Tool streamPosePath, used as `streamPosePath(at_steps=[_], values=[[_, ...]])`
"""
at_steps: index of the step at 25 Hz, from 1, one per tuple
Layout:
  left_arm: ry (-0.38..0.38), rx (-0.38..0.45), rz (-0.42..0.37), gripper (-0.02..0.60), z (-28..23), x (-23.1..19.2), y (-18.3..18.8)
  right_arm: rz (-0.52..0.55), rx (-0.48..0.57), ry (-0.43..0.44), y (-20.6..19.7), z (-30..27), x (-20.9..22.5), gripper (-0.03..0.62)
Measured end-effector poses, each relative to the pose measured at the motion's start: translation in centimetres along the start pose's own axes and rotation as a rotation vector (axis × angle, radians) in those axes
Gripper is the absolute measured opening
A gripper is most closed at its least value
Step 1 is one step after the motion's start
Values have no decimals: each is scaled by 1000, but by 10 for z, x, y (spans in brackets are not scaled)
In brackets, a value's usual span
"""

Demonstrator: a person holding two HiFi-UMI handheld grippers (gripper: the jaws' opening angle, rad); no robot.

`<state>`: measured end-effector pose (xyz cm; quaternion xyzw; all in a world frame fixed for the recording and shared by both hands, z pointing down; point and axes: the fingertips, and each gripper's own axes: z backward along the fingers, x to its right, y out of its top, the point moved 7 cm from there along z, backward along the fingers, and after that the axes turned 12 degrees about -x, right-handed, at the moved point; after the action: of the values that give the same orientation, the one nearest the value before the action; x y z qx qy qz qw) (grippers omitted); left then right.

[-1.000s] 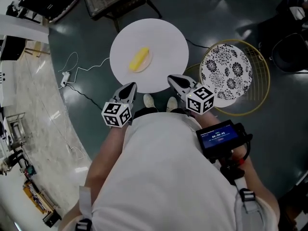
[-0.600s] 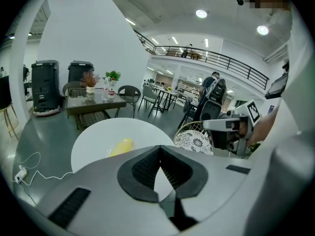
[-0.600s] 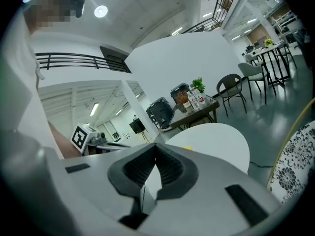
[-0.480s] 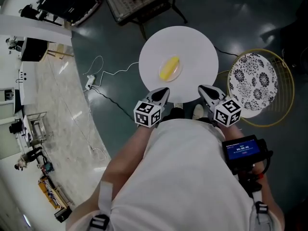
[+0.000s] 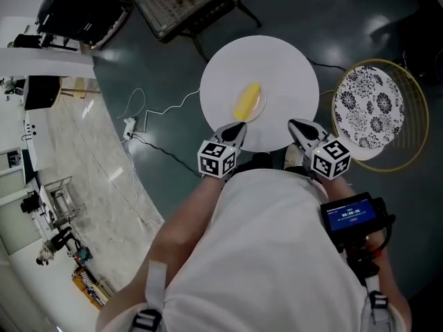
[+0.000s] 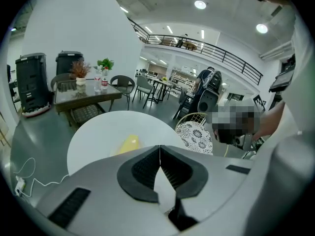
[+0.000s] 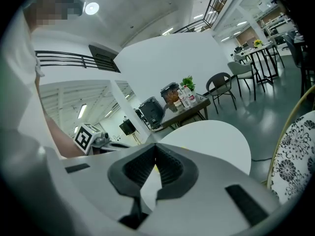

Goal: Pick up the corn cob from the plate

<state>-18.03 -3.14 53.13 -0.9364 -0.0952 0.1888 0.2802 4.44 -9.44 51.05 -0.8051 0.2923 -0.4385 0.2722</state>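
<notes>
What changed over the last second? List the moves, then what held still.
The left tongs moved forward over the near edge of the round white table, closer to the yellow corn cob. The right tongs shifted only slightly beside them. Nothing was gripped or released: both tongs stayed shut and empty. The corn cob stayed lying on its small pale plate on the table.

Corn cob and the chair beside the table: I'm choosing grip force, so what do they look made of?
Corn cob: smooth, evenly yellow surface; probably a plastic toy, not certain. Chair: thin gold hoop frame, likely metal; floral black-and-white seat looks like fabric.
</notes>
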Motion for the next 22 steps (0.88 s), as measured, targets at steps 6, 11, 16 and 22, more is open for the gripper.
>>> streamPosePath(at_steps=[6,11,16,22], values=[[-50,-95,1,8,-18,-19,1,-34,-1,-25,-2,-17,0,6],[-52,-174,-38,8,-29,-31,2,-53,2,-37,-1,-27,-2,8],[-28,-226,-57,8,-42,-38,8,-80,4,-45,-5,-29,3,8],[0,-284,-52,11,-55,-50,11,-119,24,-56,-13,-28,7,8]])
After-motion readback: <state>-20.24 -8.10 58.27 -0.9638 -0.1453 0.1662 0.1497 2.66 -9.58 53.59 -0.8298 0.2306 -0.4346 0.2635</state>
